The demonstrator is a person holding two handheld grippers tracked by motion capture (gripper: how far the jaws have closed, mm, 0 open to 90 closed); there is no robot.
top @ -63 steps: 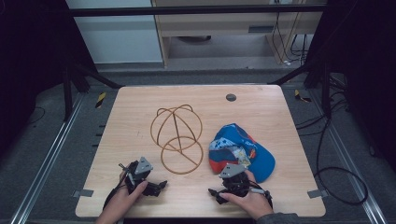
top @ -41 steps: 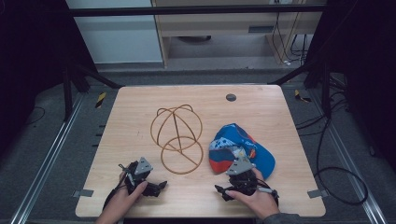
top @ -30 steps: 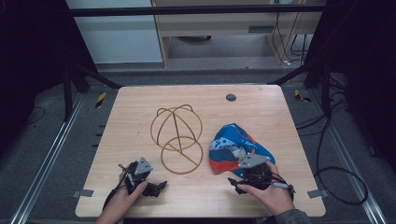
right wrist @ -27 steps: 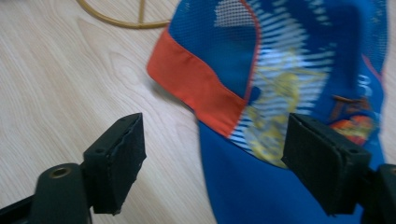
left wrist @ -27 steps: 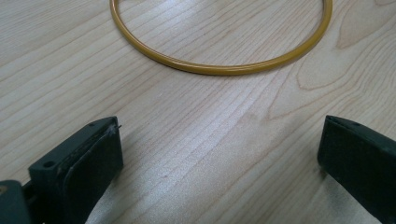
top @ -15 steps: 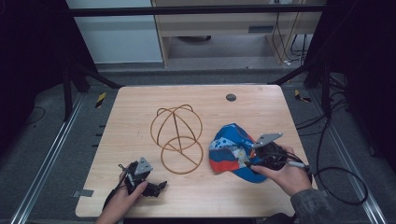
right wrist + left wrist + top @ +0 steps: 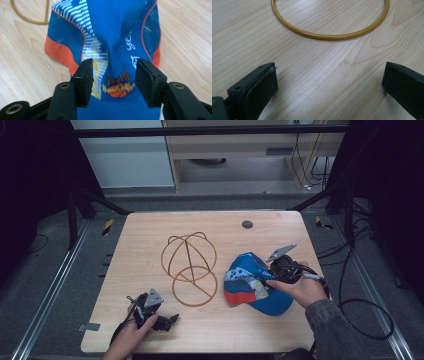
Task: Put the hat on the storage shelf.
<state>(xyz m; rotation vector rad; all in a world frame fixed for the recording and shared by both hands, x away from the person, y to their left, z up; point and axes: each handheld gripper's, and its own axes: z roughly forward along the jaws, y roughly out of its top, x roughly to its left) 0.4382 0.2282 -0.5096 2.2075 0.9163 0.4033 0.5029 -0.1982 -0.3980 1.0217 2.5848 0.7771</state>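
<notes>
A blue cap (image 7: 250,282) with orange and white panels lies on the right half of the wooden table (image 7: 150,235). My right gripper (image 7: 270,276) comes at it from the right, held in a hand. In the right gripper view the cap (image 7: 117,32) bulges up between the jaws of that gripper (image 7: 113,67). They have just been closing and stand half apart, and no pad visibly presses the cloth. A golden wire frame (image 7: 190,265) stands left of the cap. My left gripper (image 7: 172,320) rests open near the front edge, with the frame's ring (image 7: 329,37) ahead of its jaws (image 7: 329,82).
A small dark disc (image 7: 247,224) sits in the table top near the far edge. A strip of grey tape (image 7: 86,326) marks the front left corner. Cables (image 7: 360,310) trail off the table's right side. Bare wood lies between the left gripper and the frame.
The right hand has moved from the front edge round to the cap's right side, rising and turning to point left at it. Its jaws have narrowed. The left gripper has kept still.
</notes>
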